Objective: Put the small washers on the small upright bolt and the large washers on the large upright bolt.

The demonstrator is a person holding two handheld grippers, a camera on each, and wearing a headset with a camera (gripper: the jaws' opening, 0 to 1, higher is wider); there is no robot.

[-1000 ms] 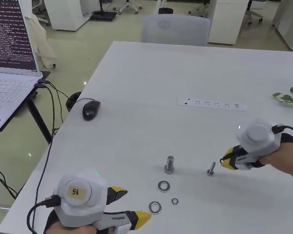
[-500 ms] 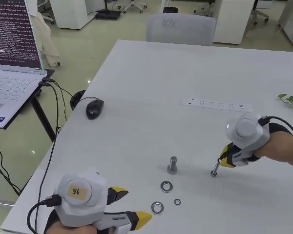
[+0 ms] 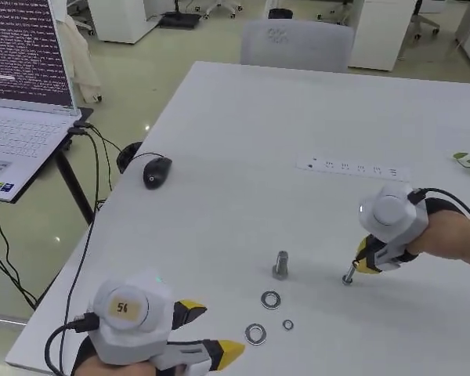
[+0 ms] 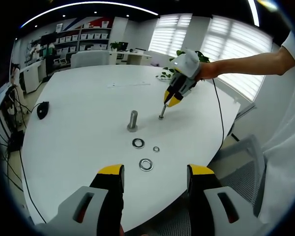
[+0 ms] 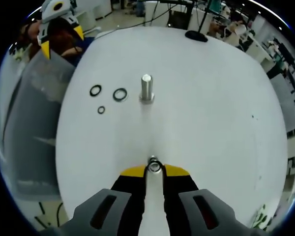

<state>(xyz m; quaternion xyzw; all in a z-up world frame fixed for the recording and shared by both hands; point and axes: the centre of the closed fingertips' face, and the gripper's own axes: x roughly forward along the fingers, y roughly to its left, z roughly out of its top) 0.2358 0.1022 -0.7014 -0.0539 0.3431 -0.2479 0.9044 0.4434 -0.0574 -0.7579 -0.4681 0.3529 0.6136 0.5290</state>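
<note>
- The white tabletop (image 3: 243, 141) carries the large upright bolt (image 3: 281, 265), which stands on its head in the part nearer the person.
- A grey chair (image 3: 298, 45) stands at the tabletop's far edge, well beyond the large upright bolt.
- An open laptop (image 3: 23, 55) with text on its screen sits on a separate stand, far to the left of the large upright bolt.
- The left tongs (image 3: 211, 329) hover at the near edge, left of the large upright bolt and closer to the person. Their yellow-tipped jaws are spread wide with nothing between them.
- The right tongs (image 3: 363, 265) are just right of the large upright bolt. Their jaws are drawn close together and pinch a small washer (image 5: 154, 166) between the tips.
- A white power strip (image 3: 352, 168) lies beyond the large upright bolt and slightly to its right.
- A black mouse (image 3: 157, 171) lies beyond the large upright bolt and well to its left, with its cable running off the tabletop's edge.
- The small upright bolt (image 3: 349, 275) stands near the large upright bolt on its right. Its top is at the tips of the right tongs, where the small washer is held.
- One large washer (image 3: 271, 299) lies flat just in front of the large upright bolt.
- The other large washer (image 3: 256, 334) lies flat farther in front of the large upright bolt, slightly to the left.
- A second small washer (image 3: 287, 324) lies flat in front of the large upright bolt, between the two large washers and a little to their right.
</note>
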